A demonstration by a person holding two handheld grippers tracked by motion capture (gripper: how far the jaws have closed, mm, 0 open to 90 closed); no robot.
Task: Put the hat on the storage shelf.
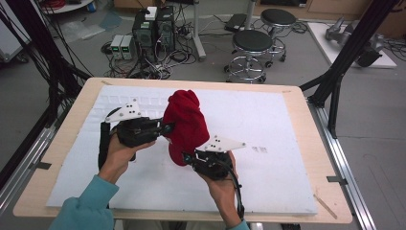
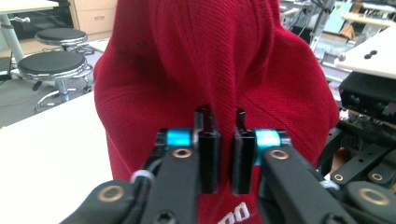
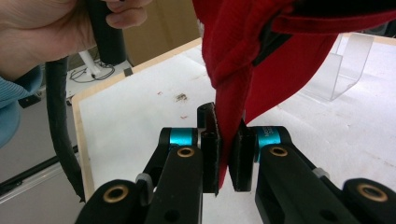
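A red cap [image 1: 186,122] hangs above the white-covered table, held up between both grippers. From the left, my left gripper [image 1: 168,128] pinches a fold of the cap's crown; in the left gripper view its jaws [image 2: 220,116] stand close together with red fabric [image 2: 210,60] running down between them. My right gripper [image 1: 187,157] holds the cap's lower edge from below and to the right. The right gripper view has its jaws [image 3: 224,116] pressed on a hanging strip of the red cap [image 3: 280,65]. Part of the other gripper [image 2: 369,98] sits beyond the cap at the right.
A white sheet [image 1: 277,124] covers the wooden table. A clear plastic stand [image 3: 348,65] stands on it behind the cap. Beyond the far edge are stools [image 1: 252,43] and computer boxes [image 1: 153,28] with cables. Black frame posts rise at both sides.
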